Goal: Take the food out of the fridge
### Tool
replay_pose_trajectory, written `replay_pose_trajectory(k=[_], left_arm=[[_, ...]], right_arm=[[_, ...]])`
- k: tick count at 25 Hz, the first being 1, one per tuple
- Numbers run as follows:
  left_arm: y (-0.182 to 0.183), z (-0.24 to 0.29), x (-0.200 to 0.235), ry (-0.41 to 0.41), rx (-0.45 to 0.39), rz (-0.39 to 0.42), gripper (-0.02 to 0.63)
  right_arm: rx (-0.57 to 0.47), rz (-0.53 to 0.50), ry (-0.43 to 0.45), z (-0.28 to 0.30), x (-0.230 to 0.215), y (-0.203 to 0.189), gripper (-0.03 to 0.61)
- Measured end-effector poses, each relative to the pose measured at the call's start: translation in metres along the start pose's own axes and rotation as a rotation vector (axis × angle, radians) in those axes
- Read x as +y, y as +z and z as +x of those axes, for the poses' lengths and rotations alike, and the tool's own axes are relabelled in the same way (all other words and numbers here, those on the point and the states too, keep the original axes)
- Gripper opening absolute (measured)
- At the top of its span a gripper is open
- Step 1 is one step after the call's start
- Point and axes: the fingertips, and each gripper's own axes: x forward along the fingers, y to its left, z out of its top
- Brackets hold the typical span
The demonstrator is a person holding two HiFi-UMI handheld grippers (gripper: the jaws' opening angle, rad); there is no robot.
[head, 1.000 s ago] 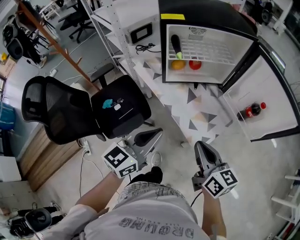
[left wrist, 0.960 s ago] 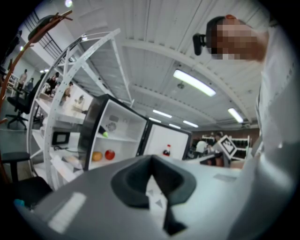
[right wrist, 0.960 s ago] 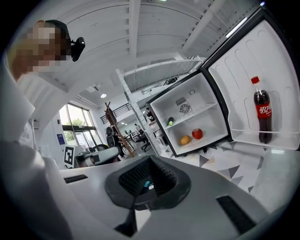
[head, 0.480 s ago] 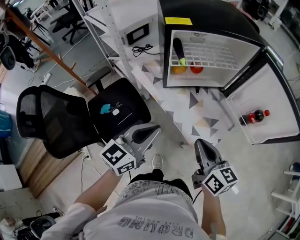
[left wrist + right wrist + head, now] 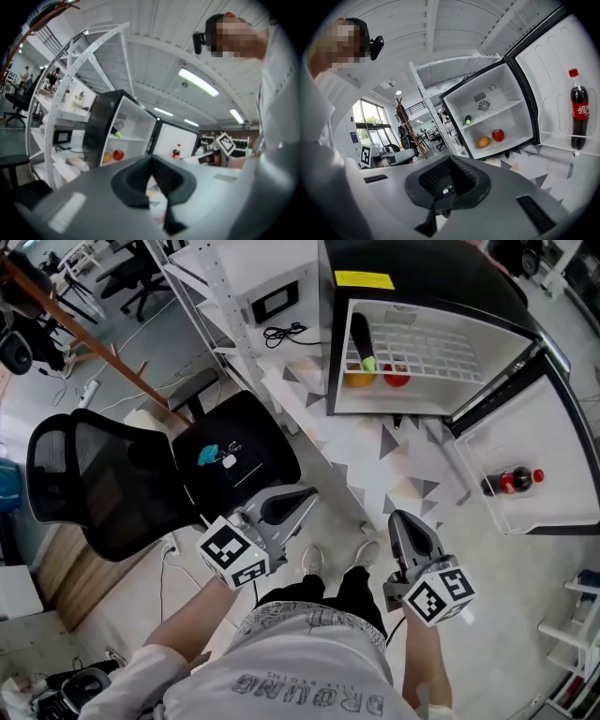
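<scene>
The fridge (image 5: 422,268), a small black one with a white inside, stood on a pale floor (image 5: 394,460) patterned with grey and tan triangles, its door (image 5: 548,442) swung wide to the right. On its wire shelf lay an orange fruit (image 5: 357,380) just beside a red fruit (image 5: 397,377), and behind them a long dark vegetable (image 5: 361,337) with a green end leaned against the left wall. A cola bottle (image 5: 507,482) sat in the door's rack. Left of the fridge rose a white metal rack (image 5: 220,306) carrying a small black-screened box (image 5: 279,304) and a coiled black cable (image 5: 284,334). A black mesh office chair (image 5: 234,451) stood on the floor in front of the rack, with something small and turquoise on its seat. The left tongs (image 5: 311,494) were pressed together with nothing between them, held near the chair's front edge and well short of the fridge. The right tongs (image 5: 397,519) were likewise pressed together and empty, pointing over the patterned floor towards the open fridge. The person's feet showed on the floor between the two.
</scene>
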Motion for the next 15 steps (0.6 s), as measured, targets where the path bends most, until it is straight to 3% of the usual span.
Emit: replay_pose_trajectory(k=[15], left_arm=[[-0.007, 0.043, 0.006, 0.098, 0.043, -0.004, 0.006]], right_arm=[[0.027, -0.049, 0.047, 0.036, -0.069, 0.027, 0.002]])
